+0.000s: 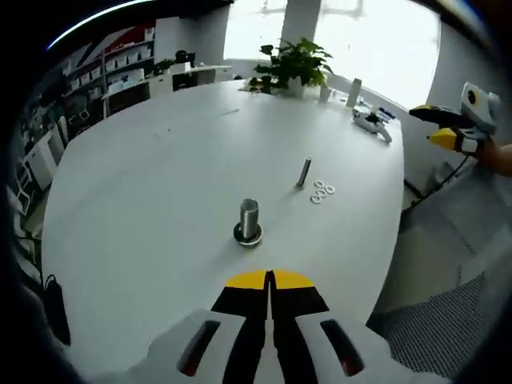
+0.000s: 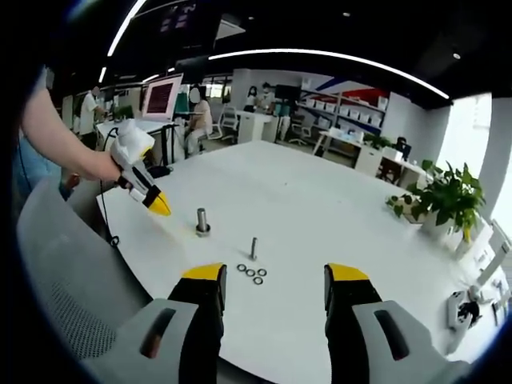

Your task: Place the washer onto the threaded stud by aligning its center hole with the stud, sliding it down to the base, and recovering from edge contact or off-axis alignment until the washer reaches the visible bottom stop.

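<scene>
Left gripper view: left claw (image 1: 270, 280) at 6 o'clock, yellow tips pressed together, nothing between them, hovering over the near edge of the white counter (image 1: 160, 176). Short thick metal post on a dark round base (image 1: 249, 222) standing upright just ahead of the tips, toward 12 o'clock. Thin threaded stud (image 1: 304, 172) upright farther out, at about 1 o'clock from the post. Washers (image 1: 322, 192) lying flat in a small cluster just beside the stud, at its 4 o'clock, apart from it; none on the stud. Potted plant (image 1: 292, 68) at the far edge of the counter, 12 o'clock. Right claw (image 1: 436, 124) seen at 2 o'clock, off the counter edge, held in a hand.

Right gripper view: right claw (image 2: 272, 276) at 6 o'clock, jaws spread wide, holding nothing. Washers (image 2: 251, 272) lying flat on the counter (image 2: 320, 208), seen between the tips. Stud (image 2: 254, 248) upright just beyond them, toward 12 o'clock. Post on base (image 2: 202, 222) at 10 o'clock from the stud, well apart. Left claw (image 2: 156, 204) at 9 o'clock, tips together, pointing down toward the post, held in a hand (image 2: 112, 164). Potted plant (image 2: 444, 196) at 3 o'clock.
</scene>
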